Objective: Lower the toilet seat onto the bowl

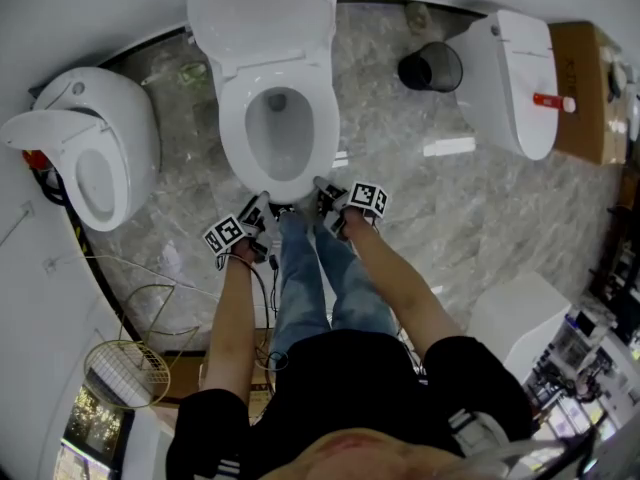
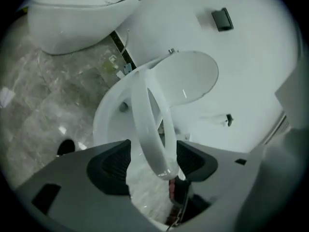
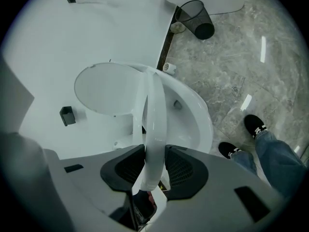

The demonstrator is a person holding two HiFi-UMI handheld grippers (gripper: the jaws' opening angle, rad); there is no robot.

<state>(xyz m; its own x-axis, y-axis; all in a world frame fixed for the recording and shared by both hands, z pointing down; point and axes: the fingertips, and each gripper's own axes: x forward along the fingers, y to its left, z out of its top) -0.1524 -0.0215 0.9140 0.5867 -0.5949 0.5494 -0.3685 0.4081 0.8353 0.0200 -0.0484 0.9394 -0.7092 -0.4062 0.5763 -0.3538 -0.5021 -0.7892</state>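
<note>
A white toilet bowl (image 1: 322, 138) stands in the middle of the head view with its lid (image 1: 260, 18) upright against the wall. The white seat ring (image 1: 235, 118) lies low over the bowl, its front a little above the rim. Both grippers are at the seat's front edge. My left gripper (image 2: 153, 158) has the seat (image 2: 145, 115) between its pads with the jaws standing wide, so it is open around it. My right gripper (image 3: 155, 166) is shut on the seat (image 3: 155, 115), both pads pressing its faces. The bowl (image 3: 193, 115) shows beside the ring.
A second toilet (image 1: 95, 148) stands at the left and a third (image 1: 515, 78) at the right. A black mesh bin (image 1: 432, 66) sits by the wall. The person's legs (image 1: 310, 268) and black shoes (image 3: 255, 125) are just before the bowl. Cables (image 1: 150, 298) lie on the marble floor.
</note>
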